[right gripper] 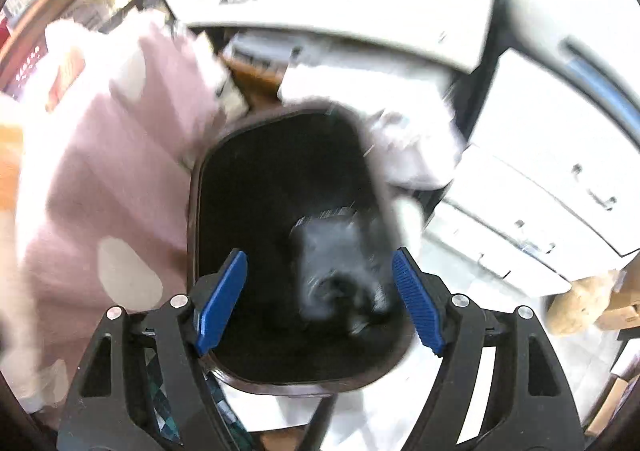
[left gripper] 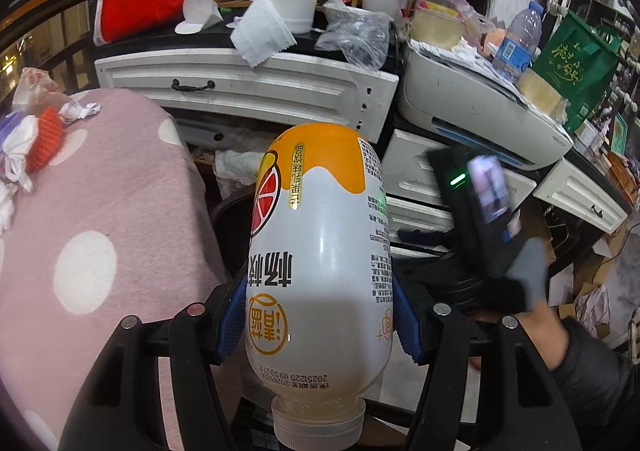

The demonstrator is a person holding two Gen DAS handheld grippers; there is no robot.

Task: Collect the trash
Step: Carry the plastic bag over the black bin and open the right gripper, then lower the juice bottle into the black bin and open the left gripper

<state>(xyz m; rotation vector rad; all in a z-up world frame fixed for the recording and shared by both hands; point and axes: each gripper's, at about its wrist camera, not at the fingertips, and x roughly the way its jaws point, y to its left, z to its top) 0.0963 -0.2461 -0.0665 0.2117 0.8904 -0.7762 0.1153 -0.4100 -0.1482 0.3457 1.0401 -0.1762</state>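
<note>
Left gripper [left gripper: 320, 315]: nearest the left wrist camera; black arms with blue pads [left gripper: 230, 325] pressed against both sides of a bottle, clamped on it; pointed steeply downward.
Bottle [left gripper: 320, 251]: white with an orange band and a citrus-slice graphic; held with its white cap toward the camera and its base pointing away; a little pale liquid shows at the neck.
Right gripper [right gripper: 320, 299]: nearest the right wrist camera; blue pads spread wide with nothing pressed between them, released; aimed steeply down over a bin.
Dark object [right gripper: 340, 263]: blurred, lying in the bin's opening between the two pads and touching neither; what it is cannot be told.
Bin [right gripper: 196, 211]: dark, rounded-rectangular rim, black inside; directly under the right gripper; in the left wrist view only part of its rim shows behind the bottle.
Person's hand [left gripper: 532, 315]: dark sleeve, at right in the left wrist view, holding the blurred right gripper body.
Pink dotted blanket [left gripper: 100, 211]: left of the bin, with crumpled wrappers [left gripper: 28, 147] lying on it.
White drawers [left gripper: 248, 83]: beyond the bin, top cluttered with tissue, bags and bottles.
</note>
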